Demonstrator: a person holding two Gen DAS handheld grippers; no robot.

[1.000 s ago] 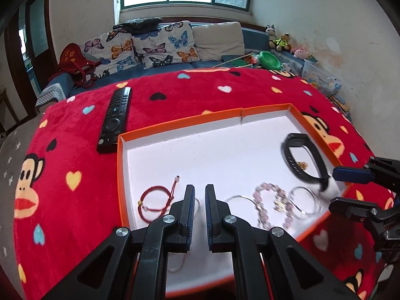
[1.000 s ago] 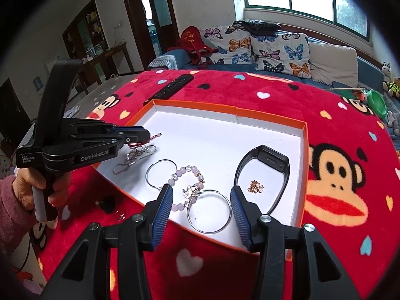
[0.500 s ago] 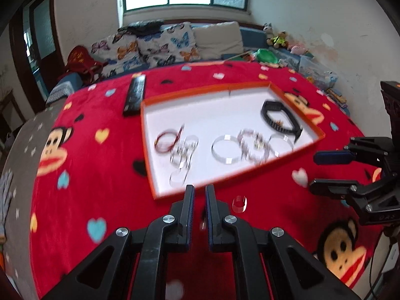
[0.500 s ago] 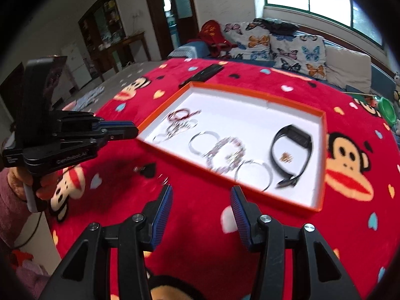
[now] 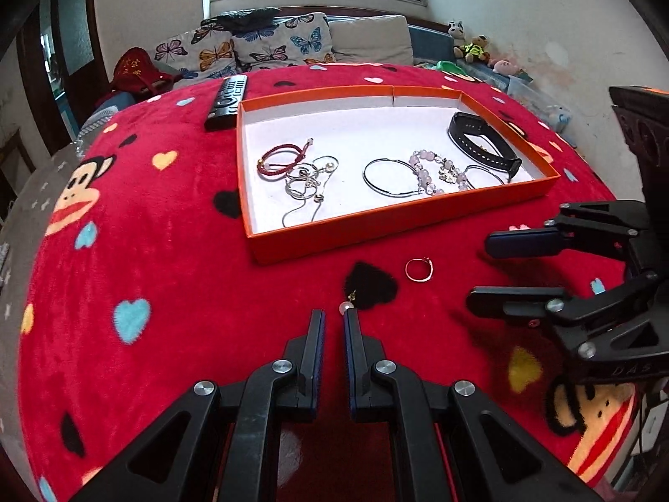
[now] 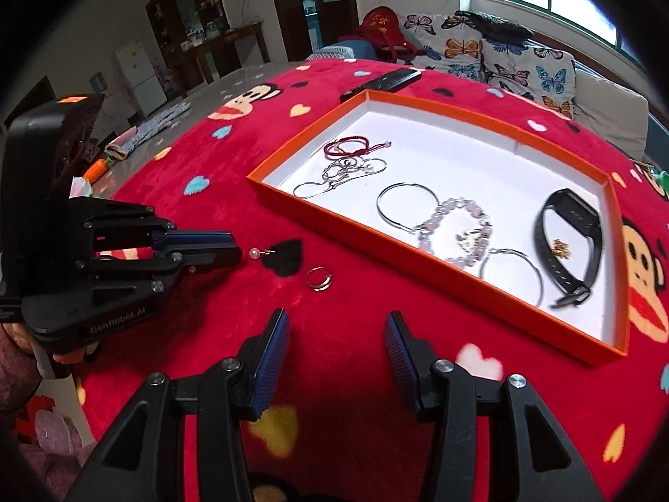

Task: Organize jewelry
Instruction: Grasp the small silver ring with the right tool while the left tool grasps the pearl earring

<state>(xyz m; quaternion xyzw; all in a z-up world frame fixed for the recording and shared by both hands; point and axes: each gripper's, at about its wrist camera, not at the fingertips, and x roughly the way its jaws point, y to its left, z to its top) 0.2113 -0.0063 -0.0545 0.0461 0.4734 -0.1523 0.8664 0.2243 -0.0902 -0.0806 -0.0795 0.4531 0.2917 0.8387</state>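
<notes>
An orange tray (image 5: 376,221) (image 6: 418,247) with a white floor holds a red cord bracelet (image 5: 280,157), a silver chain (image 5: 307,186), a silver bangle (image 5: 389,178), a pink bead bracelet (image 5: 435,171) and a black watch band (image 5: 481,144). On the red blanket in front of it lie a pearl earring (image 5: 348,304) (image 6: 254,253) and a ring (image 5: 419,270) (image 6: 318,278). My left gripper (image 5: 333,318) (image 6: 234,247) is nearly shut and empty, its tips just short of the earring. My right gripper (image 6: 336,326) (image 5: 481,270) is open and empty, near the ring.
A black remote (image 5: 228,102) lies beyond the tray's far left corner. A sofa with butterfly cushions (image 5: 267,48) stands behind the table. The blanket's edge drops off at the left, where a carrot toy (image 6: 98,169) lies.
Both grippers pulled back from over the tray to the blanket in front of it. The earring and ring came into view. The left gripper stays nearly shut, the right open.
</notes>
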